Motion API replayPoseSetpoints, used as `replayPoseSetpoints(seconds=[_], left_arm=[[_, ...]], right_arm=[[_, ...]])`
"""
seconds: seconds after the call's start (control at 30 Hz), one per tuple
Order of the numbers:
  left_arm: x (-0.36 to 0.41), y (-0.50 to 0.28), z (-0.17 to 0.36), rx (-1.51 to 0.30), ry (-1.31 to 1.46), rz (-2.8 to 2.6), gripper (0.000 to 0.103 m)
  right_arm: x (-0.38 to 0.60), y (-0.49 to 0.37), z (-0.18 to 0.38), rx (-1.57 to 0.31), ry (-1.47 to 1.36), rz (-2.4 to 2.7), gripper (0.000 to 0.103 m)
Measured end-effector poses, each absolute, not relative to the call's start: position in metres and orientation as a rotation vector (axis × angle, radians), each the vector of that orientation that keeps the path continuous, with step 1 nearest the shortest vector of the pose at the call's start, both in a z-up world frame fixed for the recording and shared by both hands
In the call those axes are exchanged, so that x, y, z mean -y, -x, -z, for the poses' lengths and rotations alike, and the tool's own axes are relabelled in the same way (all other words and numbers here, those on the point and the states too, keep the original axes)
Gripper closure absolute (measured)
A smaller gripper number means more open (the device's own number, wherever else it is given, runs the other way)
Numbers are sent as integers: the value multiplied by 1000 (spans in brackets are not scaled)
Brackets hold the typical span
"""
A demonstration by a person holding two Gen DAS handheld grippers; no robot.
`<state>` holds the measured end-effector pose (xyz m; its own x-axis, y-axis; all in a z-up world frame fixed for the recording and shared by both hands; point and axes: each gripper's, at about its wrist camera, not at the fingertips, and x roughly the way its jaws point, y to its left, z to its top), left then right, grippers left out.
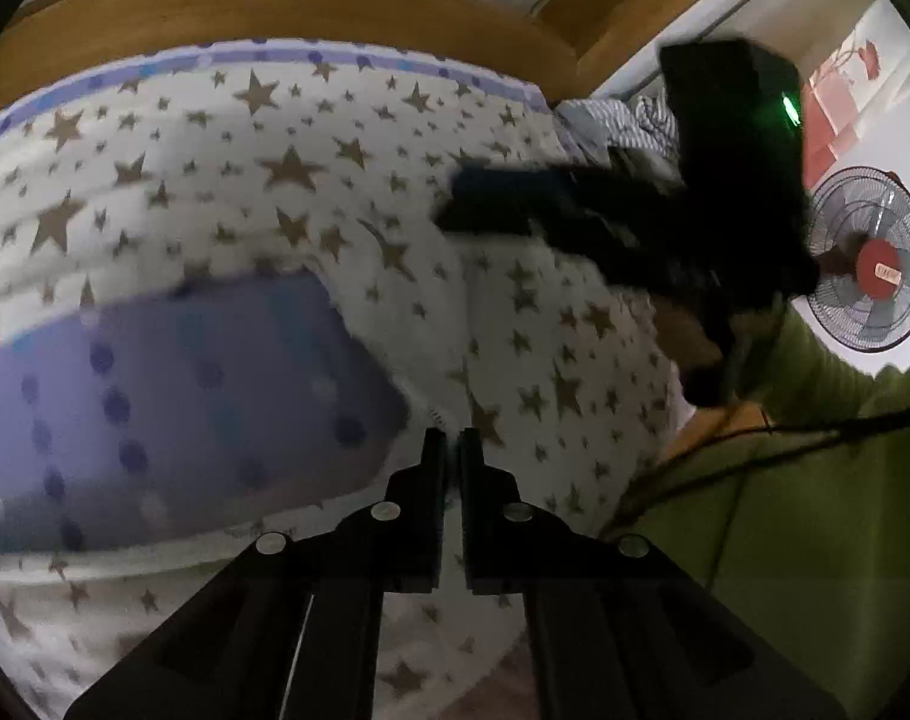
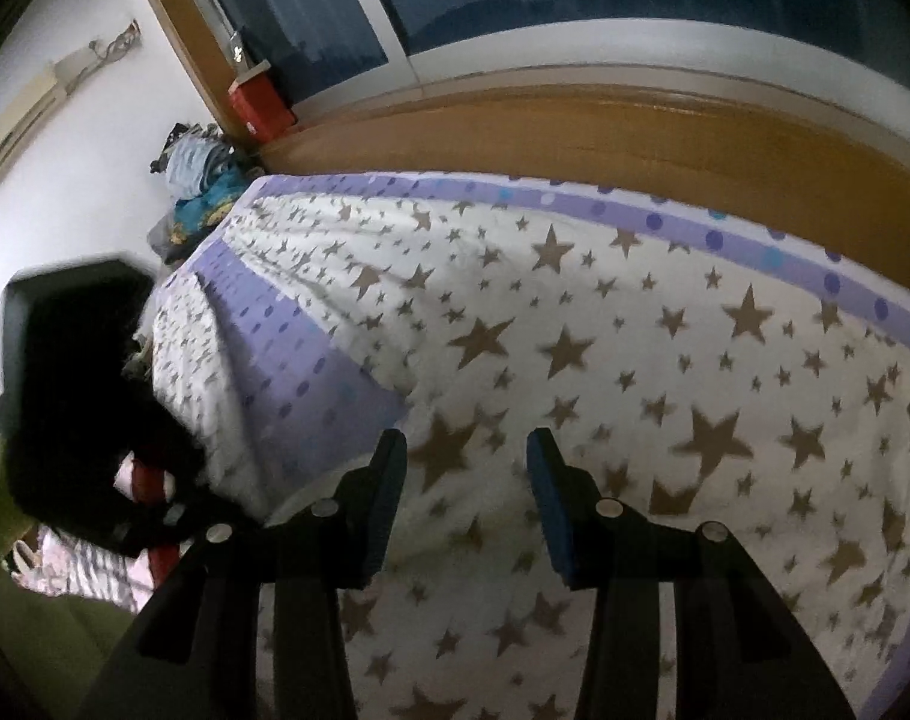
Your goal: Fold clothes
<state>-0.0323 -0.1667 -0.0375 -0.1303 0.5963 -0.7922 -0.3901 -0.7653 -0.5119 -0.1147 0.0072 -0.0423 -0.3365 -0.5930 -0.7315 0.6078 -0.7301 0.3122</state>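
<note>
Over the white star-printed sheet (image 1: 311, 180) with its folded-back purple dotted border (image 1: 173, 396), the left gripper (image 1: 453, 450) is clenched on a pinch of cloth. Right gripper (image 2: 467, 456) hovers released above the sheet's clear middle, near that border.

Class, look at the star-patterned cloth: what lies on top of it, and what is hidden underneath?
On the star-patterned cloth lies its own folded-over flap, showing a purple dotted underside. The right claw hovers open above it. Whatever lies beneath the cloth is covered and cannot be seen.

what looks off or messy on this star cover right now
One corner of the star cover is flipped back, showing its purple dotted underside, so it lies askew rather than flat. A heap of clothes sits bunched by the wall at the bed's far end.
</note>
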Motion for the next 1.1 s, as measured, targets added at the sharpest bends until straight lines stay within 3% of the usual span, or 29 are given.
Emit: replayPoseSetpoints(seconds=[0.3,0.63,0.77,0.9,1.03,1.1], left_arm=[[160,24,45,301,1505,-1961,99],[200,49,-1,298,1408,-2203,99],[214,81,6,306,1454,-2282,93],[239,100,35,493,1587,-2344,93],[267,96,37,654,1535,-2435,92],[283,94,35,727,1505,-2470,85]], right_arm=[[37,118,75,-152,-1198,1969,67],[32,97,79,-167,-1151,1951,67],[30,92,80,-135,-1163,1949,67],[43,84,57,-228,-1036,2051,67],[69,76,40,-385,-895,2103,67],[94,74,42,-499,-848,2066,67]])
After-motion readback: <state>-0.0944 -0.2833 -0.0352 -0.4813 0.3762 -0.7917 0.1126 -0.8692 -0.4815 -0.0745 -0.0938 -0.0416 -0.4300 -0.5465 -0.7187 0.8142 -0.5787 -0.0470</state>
